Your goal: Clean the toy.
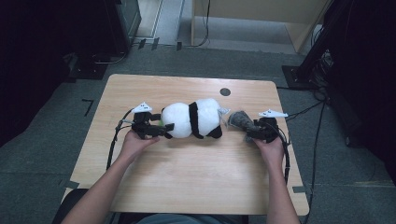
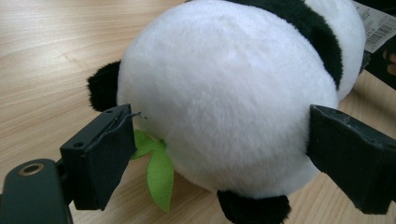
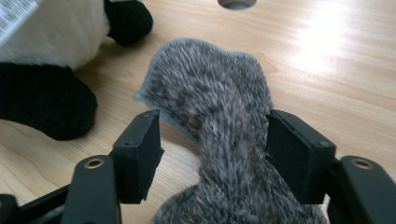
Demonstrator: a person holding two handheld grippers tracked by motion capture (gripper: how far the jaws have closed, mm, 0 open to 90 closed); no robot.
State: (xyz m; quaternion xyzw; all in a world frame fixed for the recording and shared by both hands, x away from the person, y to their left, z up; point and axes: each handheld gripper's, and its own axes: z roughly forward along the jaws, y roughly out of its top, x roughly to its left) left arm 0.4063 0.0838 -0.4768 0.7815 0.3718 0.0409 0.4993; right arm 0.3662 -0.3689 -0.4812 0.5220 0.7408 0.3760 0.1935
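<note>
Left gripper (image 2: 215, 154) has its black jaws spread wide w/ the round white end of the black-and-white plush panda (image 2: 233, 88) between them; right pad sits at the fur, left pad looks just clear, so no firm hold visible. Right gripper (image 3: 212, 154) straddles the grey fuzzy plush piece (image 3: 219, 121); right pad touches the fur, left pad has a small gap. Panda (image 1: 194, 119) lies on its side mid-table, short dense pile, white body w/ a black band & black limbs, a green felt leaf (image 2: 156, 168) tucked under it, barcode tag (image 2: 380, 25) at the far end. Grey piece (image 1: 240, 120) is flatter, speckled pile, just beside the panda's tag end. Light wooden table (image 1: 187, 186) is smooth, rounded corners, a dark round hole (image 1: 225, 92) near the far edge; bare wood in front of & behind both toys, edges well apart from them.
</note>
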